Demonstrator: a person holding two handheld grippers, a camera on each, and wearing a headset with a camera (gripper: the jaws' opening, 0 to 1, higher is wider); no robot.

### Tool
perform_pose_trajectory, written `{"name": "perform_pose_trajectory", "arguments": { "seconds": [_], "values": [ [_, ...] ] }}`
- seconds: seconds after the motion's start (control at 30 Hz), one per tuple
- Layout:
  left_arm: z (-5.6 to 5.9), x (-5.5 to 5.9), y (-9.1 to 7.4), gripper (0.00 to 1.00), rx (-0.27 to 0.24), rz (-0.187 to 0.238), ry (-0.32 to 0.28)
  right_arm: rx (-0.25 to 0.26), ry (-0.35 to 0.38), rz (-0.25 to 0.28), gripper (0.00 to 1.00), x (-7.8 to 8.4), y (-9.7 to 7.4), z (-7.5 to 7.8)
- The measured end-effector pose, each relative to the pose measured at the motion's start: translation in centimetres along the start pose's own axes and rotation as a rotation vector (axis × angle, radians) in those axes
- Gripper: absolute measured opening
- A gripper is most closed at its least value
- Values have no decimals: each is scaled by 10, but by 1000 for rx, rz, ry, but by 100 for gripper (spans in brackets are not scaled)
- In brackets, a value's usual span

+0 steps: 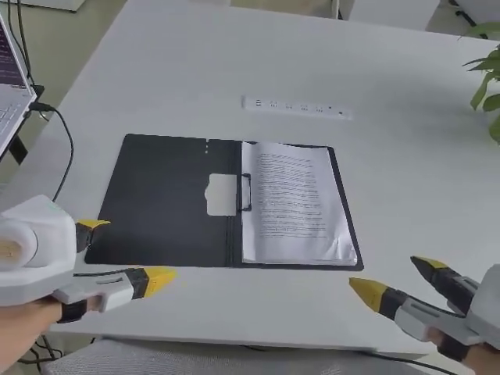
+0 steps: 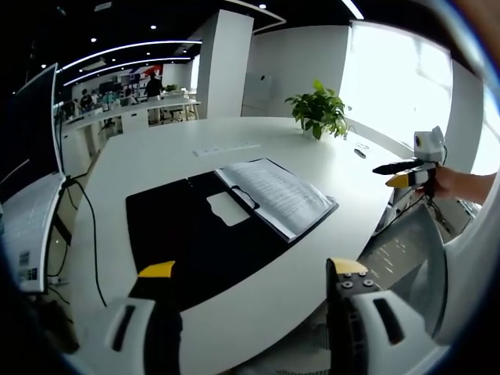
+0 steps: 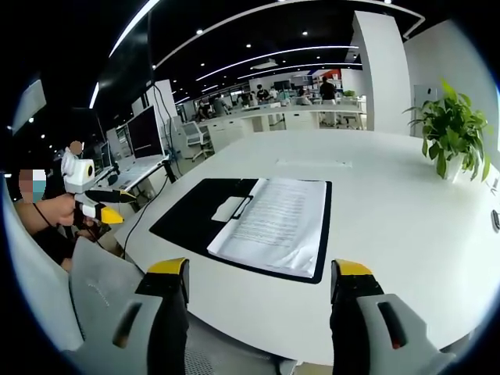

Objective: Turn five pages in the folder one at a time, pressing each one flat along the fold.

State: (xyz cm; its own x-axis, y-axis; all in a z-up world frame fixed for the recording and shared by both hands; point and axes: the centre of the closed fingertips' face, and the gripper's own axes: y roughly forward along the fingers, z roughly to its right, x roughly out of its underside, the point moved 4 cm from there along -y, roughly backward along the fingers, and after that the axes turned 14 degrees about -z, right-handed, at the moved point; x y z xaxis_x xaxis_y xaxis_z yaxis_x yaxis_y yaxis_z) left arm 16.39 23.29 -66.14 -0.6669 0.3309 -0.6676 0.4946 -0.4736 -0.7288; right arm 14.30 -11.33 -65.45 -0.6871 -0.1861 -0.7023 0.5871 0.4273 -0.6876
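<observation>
A black folder (image 1: 168,199) lies open on the white table (image 1: 406,180), with a stack of printed pages (image 1: 293,199) clipped on its right half. The same folder (image 2: 203,234) (image 3: 195,211) and its pages (image 2: 277,191) (image 3: 277,215) appear in both gripper views. My left gripper (image 1: 129,254) (image 2: 254,269) hovers open off the folder's near left corner, holding nothing. My right gripper (image 1: 398,281) (image 3: 258,269) stands open near the table's front edge, right of the folder's near right corner, also holding nothing. Neither touches the folder.
A white power strip (image 1: 295,106) lies beyond the folder. A laptop (image 1: 12,86) with a black cable (image 1: 66,148) sits at the left edge. A potted plant (image 1: 488,78) stands at the right. A grey chair back (image 3: 101,305) is just below the table's front edge.
</observation>
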Motion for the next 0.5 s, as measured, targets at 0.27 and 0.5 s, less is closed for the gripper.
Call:
{"name": "perform_pose_trajectory", "arguments": {
  "seconds": [0.27, 0.5],
  "values": [
    [9, -11, 28, 72, 39, -17, 38, -6, 19, 5, 73, 3, 2, -1],
    [23, -19, 53, 71, 82, -41, 69, -7, 31, 7, 73, 6, 4, 0]
  ]
}}
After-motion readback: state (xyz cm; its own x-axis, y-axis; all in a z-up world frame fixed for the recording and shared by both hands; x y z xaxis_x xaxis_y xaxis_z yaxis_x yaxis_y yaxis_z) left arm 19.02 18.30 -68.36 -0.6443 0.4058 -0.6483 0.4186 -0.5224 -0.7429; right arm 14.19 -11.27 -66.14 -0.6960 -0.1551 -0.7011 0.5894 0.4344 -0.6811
